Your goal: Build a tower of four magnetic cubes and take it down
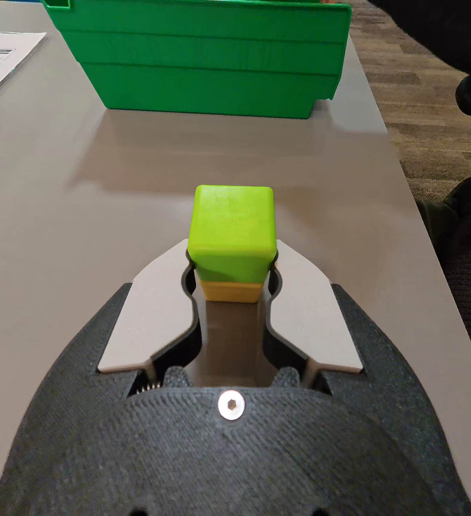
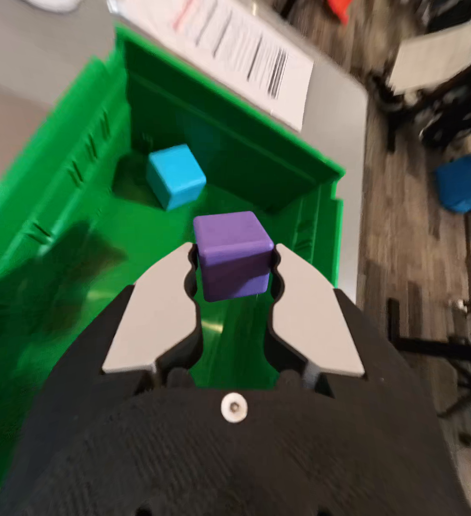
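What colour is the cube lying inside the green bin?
Light blue cube, clearest in the right wrist view.

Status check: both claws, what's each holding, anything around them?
Left claw shut on lime cube, yellow cube beneath. Right claw shut on purple cube over green bin; blue cube inside.

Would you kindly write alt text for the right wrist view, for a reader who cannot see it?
The right gripper holds a purple cube above the open green bin. A light blue cube lies on the bin's floor, and a white printed sheet lies beyond the bin.
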`<state>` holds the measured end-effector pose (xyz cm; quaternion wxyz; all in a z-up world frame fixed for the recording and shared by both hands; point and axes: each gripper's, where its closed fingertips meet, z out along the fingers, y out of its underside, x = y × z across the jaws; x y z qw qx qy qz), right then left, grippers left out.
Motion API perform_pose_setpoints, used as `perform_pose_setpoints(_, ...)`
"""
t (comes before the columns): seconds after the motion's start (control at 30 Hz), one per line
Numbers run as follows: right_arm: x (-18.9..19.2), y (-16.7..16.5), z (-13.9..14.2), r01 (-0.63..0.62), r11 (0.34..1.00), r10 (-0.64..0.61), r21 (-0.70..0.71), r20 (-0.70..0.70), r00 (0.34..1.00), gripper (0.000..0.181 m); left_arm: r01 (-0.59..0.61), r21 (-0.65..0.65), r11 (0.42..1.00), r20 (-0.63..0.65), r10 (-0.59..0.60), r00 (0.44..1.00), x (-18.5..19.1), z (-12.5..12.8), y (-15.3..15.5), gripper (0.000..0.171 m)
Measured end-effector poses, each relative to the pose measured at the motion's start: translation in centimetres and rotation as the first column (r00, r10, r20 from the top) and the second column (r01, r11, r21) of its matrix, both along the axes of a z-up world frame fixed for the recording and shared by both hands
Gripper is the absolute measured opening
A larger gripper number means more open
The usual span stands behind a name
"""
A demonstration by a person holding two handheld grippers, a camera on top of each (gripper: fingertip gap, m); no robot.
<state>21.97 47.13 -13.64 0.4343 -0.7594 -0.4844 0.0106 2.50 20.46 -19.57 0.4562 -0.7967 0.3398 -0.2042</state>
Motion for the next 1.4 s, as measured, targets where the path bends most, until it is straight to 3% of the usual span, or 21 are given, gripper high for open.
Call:
perform_pose_setpoints(0.23, 2.8, 1.0, -6.1, 0.121, 0.984, -0.086, -0.127, 0.256, 0.963, 0.052, 0.001, -0.003, 1.0, 0.001, -0.001, 1.0, 0.0, 0.0, 0.0, 0.05)
perform_pose_setpoints(0.47, 3.4, 1.8, -6.8, 0.152, 0.986, -0.123, -0.076, 0.297, 0.947, 0.05, 0.002, -0.005, 1.0, 0.002, -0.002, 1.0, 0.0, 0.0, 0.0, 0.05)
perform_pose_setpoints(0.77, 3.3, 2.1, -3.8, 0.13, 0.989, -0.145, 0.069, 0.279, 0.949, 0.059, 0.002, -0.004, 1.0, 0.001, -0.002, 1.0, 0.0, 0.0, 0.0, 0.05)
perform_pose_setpoints(0.87, 1.0, 0.9, -0.6, 0.068, 0.994, -0.081, 0.09, 0.151, 0.985, 0.059, 0.002, -0.01, 1.0, -0.004, -0.002, 1.0, 0.0, -0.1, 0.0, 0.049)
perform_pose_setpoints(0.97, -3.8, -2.5, 3.8, -0.08, 0.99, 0.088, 0.119, -0.061, 0.994, 0.065, -0.002, -0.047, 0.999, -0.033, 0.001, 0.999, 0.0, -0.8, -0.1, 0.052)
perform_pose_setpoints(1.07, -9.0, -7.8, 8.1, -0.269, 0.947, 0.306, 0.178, -0.235, 0.923, 0.069, 0.011, -0.052, 0.999, -0.044, -0.013, 0.999, 0.1, -1.0, -0.4, 0.063)
perform_pose_setpoints(1.17, -13.1, -14.4, 10.6, -0.459, 0.864, 0.503, 0.206, -0.355, 0.788, 0.072, -0.003, -0.057, 0.998, -0.049, 0.0, 0.999, -0.3, -1.1, -0.4, 0.07)
perform_pose_setpoints(1.3, -16.8, -22.5, 9.8, -0.681, 0.72, 0.641, 0.137, -0.51, 0.574, 0.076, -0.028, -0.108, 0.994, -0.049, 0.022, 0.999, -0.9, -1.6, -0.3, 0.076)
perform_pose_setpoints(1.4, -18.4, -25.3, 7.5, -0.753, 0.654, 0.638, 0.077, -0.592, 0.493, 0.077, -0.024, -0.157, 0.987, -0.055, 0.015, 0.998, -0.9, -2.1, -0.6, 0.078)
